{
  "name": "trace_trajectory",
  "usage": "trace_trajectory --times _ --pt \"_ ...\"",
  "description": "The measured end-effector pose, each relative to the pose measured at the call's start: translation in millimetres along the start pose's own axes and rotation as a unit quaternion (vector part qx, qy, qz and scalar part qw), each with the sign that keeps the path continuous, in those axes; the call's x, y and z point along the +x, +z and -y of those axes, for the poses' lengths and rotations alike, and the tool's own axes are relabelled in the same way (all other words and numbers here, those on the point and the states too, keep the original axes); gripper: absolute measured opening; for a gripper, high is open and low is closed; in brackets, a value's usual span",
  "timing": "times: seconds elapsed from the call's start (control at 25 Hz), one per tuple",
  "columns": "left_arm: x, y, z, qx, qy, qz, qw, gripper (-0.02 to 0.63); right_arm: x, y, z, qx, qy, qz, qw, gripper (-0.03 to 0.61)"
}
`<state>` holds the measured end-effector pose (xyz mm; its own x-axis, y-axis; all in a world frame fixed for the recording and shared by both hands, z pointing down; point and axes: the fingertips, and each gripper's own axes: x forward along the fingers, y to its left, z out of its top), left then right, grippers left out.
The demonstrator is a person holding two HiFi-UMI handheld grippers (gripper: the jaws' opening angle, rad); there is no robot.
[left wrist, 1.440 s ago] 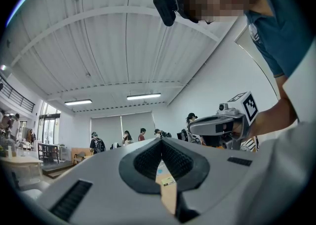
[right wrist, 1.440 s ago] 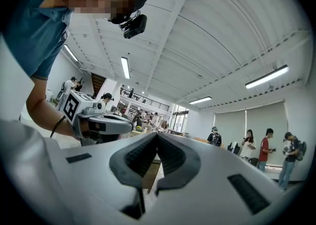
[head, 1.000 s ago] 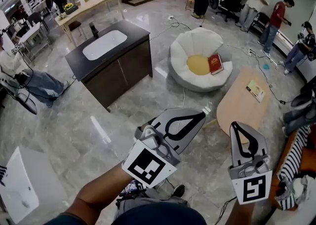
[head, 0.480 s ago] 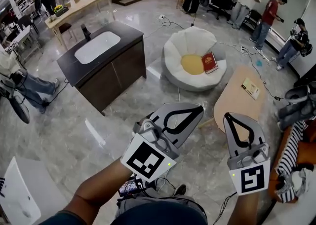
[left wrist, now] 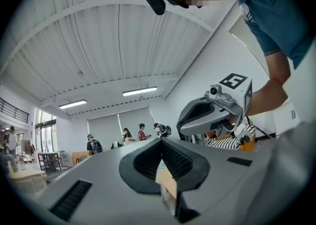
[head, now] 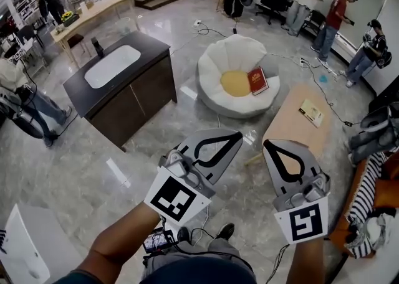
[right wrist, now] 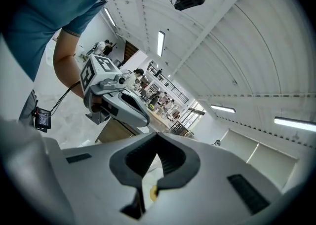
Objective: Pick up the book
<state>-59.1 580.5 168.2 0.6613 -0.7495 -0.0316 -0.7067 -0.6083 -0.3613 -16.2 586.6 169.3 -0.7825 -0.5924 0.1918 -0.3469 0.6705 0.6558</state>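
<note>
At the upper left of the head view stands the dark sink cabinet [head: 134, 93] with its white basin; it sits further left in the frame than a second ago. Below the centre, the left gripper [head: 232, 139] has its claw pressed together, tips meeting with nothing pinched, just as in the earlier frames. It has drifted a little left and down in the picture.

Above the centre, the white beanbag [head: 215, 65] holds a yellow cushion [head: 234, 83]. The red book [head: 257, 80] lies flat on the beanbag's right side, against the cushion's edge. The book is untouched and well apart from both grippers, and it too has slid left in the frame.

At the lower right, the right gripper [head: 272, 149] is also pressed together and empty. It has shifted left and rolled slightly since the earlier frame. Right of it, the low wooden table [head: 290, 130] carries a small booklet [head: 310, 113].
</note>
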Motion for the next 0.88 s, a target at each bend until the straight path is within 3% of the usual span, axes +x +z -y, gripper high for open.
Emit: trace_trajectory --times 0.52,0.88 --pt "123.3 -4.4 35.6 0.004 0.024 -0.030 0.9992 0.005 -39.7 -88.9 79.0 0.021 0.014 0.035 0.999 0.012" --pt "152.5 -1.5 42.7 0.009 0.025 -0.033 0.9991 0.005 -48.4 -111.9 100.6 0.028 0.009 0.041 0.999 0.012"
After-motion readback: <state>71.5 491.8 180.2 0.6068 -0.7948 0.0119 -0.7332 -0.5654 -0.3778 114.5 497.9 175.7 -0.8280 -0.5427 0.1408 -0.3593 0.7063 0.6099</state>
